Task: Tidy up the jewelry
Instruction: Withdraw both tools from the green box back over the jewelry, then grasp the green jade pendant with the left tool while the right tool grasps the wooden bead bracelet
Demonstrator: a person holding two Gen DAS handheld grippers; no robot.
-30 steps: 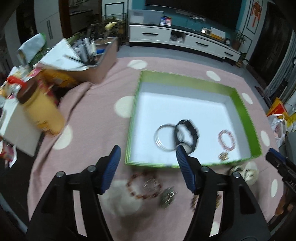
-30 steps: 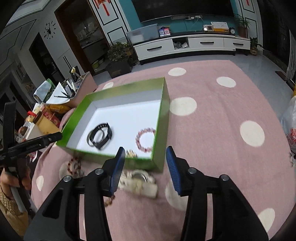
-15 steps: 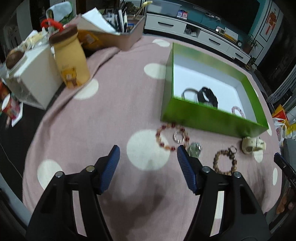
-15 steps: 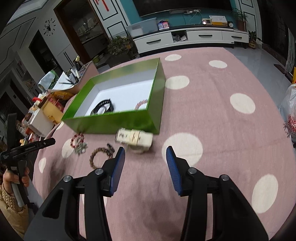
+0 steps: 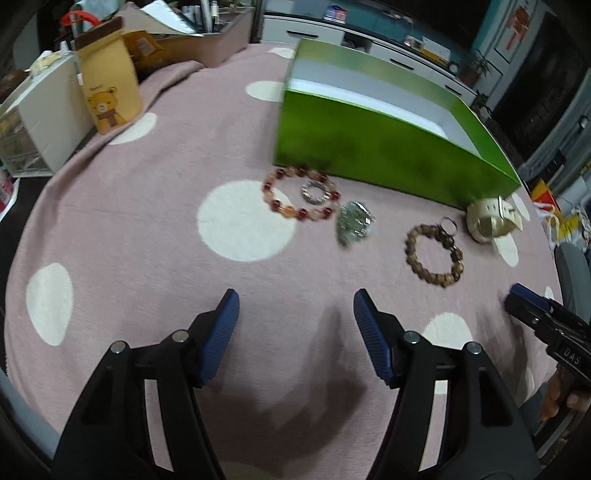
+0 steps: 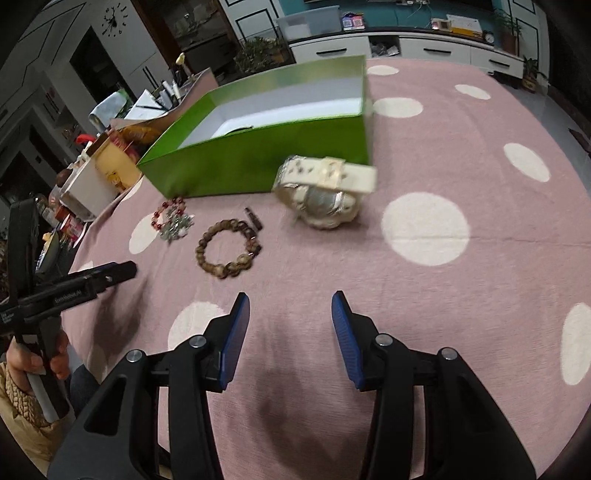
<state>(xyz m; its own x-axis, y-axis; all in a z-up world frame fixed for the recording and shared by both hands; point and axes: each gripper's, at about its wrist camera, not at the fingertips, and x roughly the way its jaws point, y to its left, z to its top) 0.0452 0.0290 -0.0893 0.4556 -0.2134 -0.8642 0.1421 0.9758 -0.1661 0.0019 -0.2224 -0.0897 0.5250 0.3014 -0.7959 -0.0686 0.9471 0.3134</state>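
green box (image 5: 388,147) floor hidden behind near wall, cream watch (image 6: 325,192) motion-blurred

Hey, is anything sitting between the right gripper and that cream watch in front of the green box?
Nothing visible. The right gripper is open, with only bare pink cloth between it and the cream watch. The brown bead bracelet lies off to its left, out of the path.

Pink cloth (image 6: 461,280) w/ cream dots covers the table. Behind: white TV cabinet (image 6: 424,44) against a teal wall (image 6: 406,9), plant (image 6: 258,55) by it. Wall clock (image 6: 115,23) upper left (dim corner). Light is indoor, fairly low.
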